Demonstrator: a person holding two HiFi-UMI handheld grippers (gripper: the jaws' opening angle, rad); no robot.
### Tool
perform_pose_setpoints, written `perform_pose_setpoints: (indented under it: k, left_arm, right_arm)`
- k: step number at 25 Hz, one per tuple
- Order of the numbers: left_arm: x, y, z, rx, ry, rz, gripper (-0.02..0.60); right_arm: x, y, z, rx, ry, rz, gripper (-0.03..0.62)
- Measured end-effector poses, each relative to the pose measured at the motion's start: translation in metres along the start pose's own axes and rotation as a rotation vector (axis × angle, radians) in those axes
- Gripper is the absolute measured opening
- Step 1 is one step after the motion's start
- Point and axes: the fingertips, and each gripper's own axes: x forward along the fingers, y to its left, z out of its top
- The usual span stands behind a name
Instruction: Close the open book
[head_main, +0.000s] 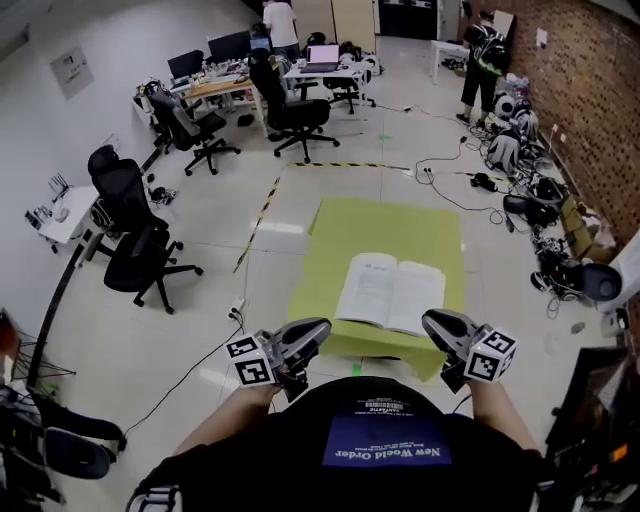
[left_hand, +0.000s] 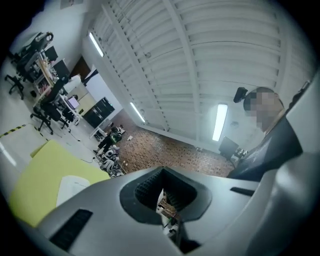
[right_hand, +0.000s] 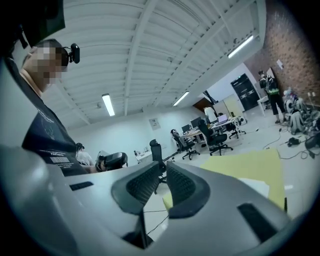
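An open book lies face up on a table draped in yellow-green cloth. It sits toward the near edge, its spine running roughly away from the person standing over it. The left hand-held gripper hangs just short of the table's near left corner with its jaws pressed together and nothing between them. The right hand-held gripper hovers near the book's right-hand page but apart from it, its jaws a narrow slit apart and empty.

The book looks like a thick softbound volume. Each half is probably a flexible stack of pages that is light to lift but apt to sag, fan out or crease if pinched at only a few leaves. The likeliest hold is the outer long edge of one half. There a jaw could slip under the cover and take the whole stack, while the other gripper steadies the opposite half so the book does not slide on the cloth.
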Motion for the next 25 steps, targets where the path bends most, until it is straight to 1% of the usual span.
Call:
perform_pose_setpoints:
  k: [3,5,10,13,16,19,22,25]
  left_arm:
    - [0.036,0.007,-0.004,-0.020,-0.001,0.022,0.003]
    - [0.050,0.010,-0.012,-0.020,0.029,0.025,0.003]
    - [0.050,0.031,-0.028,-0.053,0.096,0.031,0.003]
    - [0.064,0.047,-0.040,-0.062,0.158,0.007,0.003]
    - [0.065,0.070,-0.055,-0.048,0.257,-0.031,0.003]
    - [0.060,0.090,-0.076,-0.029,0.358,-0.078,0.003]
    - [0.059,0.105,-0.094,0.013,0.449,-0.124,0.003]
    - [0.058,0.115,-0.110,0.096,0.535,-0.146,0.003]
  right_arm:
    - [-0.003,-0.029,0.007,0.007,0.002,0.046,0.020]
    - [-0.002,-0.043,0.005,0.016,0.006,0.054,0.020]
    - [0.005,-0.054,-0.016,0.065,-0.002,0.044,0.028]
    - [0.002,-0.070,-0.028,0.110,0.005,-0.005,0.028]
    - [0.013,-0.076,-0.040,0.142,0.012,-0.068,0.028]
    - [0.023,-0.075,-0.061,0.186,0.023,-0.138,0.031]
    - [0.027,-0.076,-0.082,0.238,0.037,-0.194,0.031]
    - [0.030,-0.077,-0.099,0.304,0.030,-0.220,0.031]
